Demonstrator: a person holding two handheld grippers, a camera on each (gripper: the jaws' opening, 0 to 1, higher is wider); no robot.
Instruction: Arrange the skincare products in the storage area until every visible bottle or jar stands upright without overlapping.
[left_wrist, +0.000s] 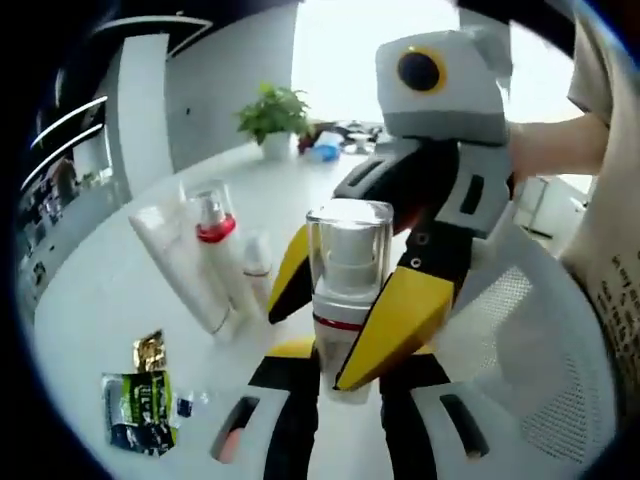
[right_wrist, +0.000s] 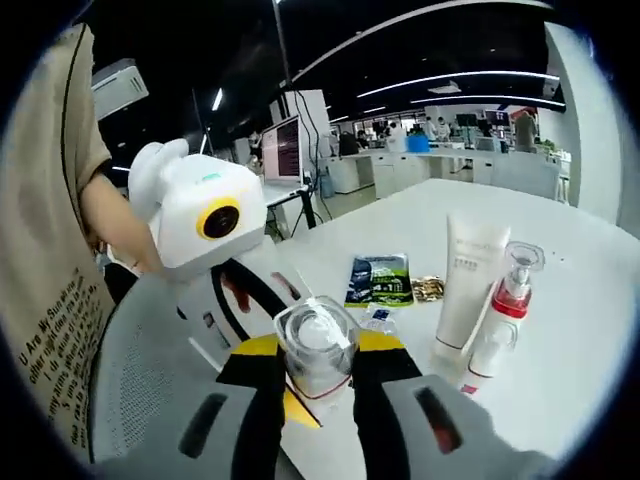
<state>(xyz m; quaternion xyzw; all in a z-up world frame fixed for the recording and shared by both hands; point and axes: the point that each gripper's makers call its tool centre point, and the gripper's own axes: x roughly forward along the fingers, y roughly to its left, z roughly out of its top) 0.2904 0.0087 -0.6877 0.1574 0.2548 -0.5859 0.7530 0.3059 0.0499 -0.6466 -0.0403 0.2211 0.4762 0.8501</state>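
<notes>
Closest to the lens in the left gripper view, the left claw (left_wrist: 345, 375) rises from the bottom edge with its black jaws either side of the base of a clear-capped pump bottle (left_wrist: 345, 290); whether they press on it I cannot tell. Yellow-tipped jaws of the right claw (left_wrist: 350, 300) come down from the upper right and close on that bottle's white body at its red band, holding it upright above the white tabletop (left_wrist: 100, 290). In the right gripper view the right claw (right_wrist: 318, 385) grips the same bottle (right_wrist: 316, 345), its clear cap pointing at the camera, with the left claw (right_wrist: 262, 335) reaching in from the left beside it. Left of the bottle in the left gripper view stand a white tube (left_wrist: 180, 265), a red-collared pump bottle (left_wrist: 215, 250) and a small white bottle (left_wrist: 258, 265), close together. Nearer lie a green-and-black sachet (left_wrist: 140, 410) and a small gold packet (left_wrist: 150, 350). Far back sits a potted plant (left_wrist: 272, 115).
</notes>
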